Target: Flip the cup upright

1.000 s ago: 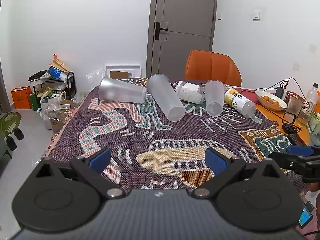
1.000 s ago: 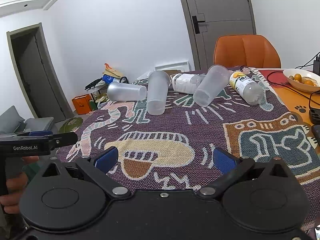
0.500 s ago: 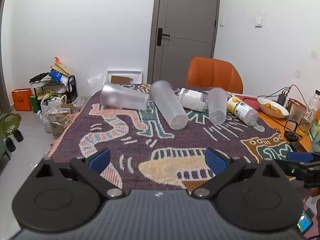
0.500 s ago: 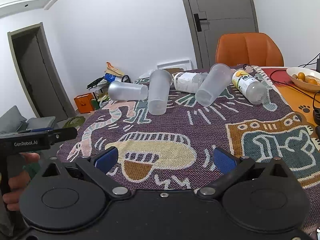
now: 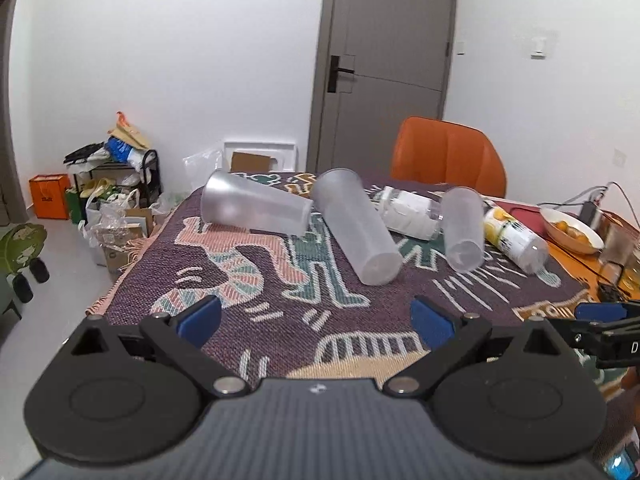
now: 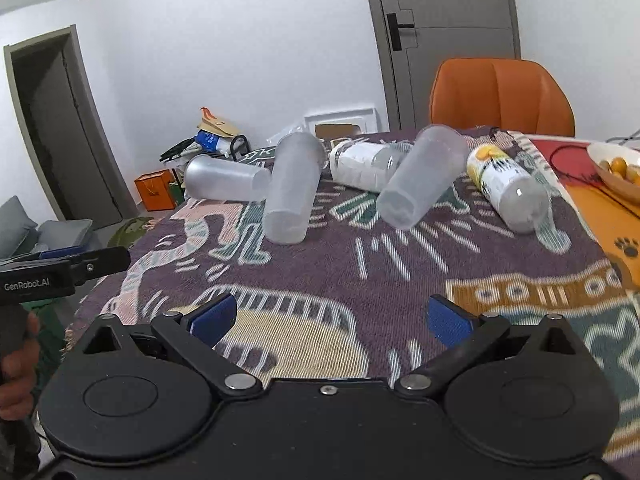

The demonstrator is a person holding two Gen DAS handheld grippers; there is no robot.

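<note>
Three frosted plastic cups lie on their sides on the patterned cloth at the far half of the table: a left cup, a middle cup and a right cup. My left gripper is open and empty, hovering over the near left of the cloth, well short of the cups. My right gripper is open and empty over the near middle of the cloth. Each gripper shows at the edge of the other's view.
Two plastic bottles lie among the cups, one white-labelled and one yellow-labelled. A bowl of fruit, cables and a glass stand at the right. An orange chair stands behind the table. Clutter lies on the floor to the left.
Both grippers have moved forward toward the cups, which now look nearer and larger. The left view has tilted upward. The cups and bottles have not moved.
</note>
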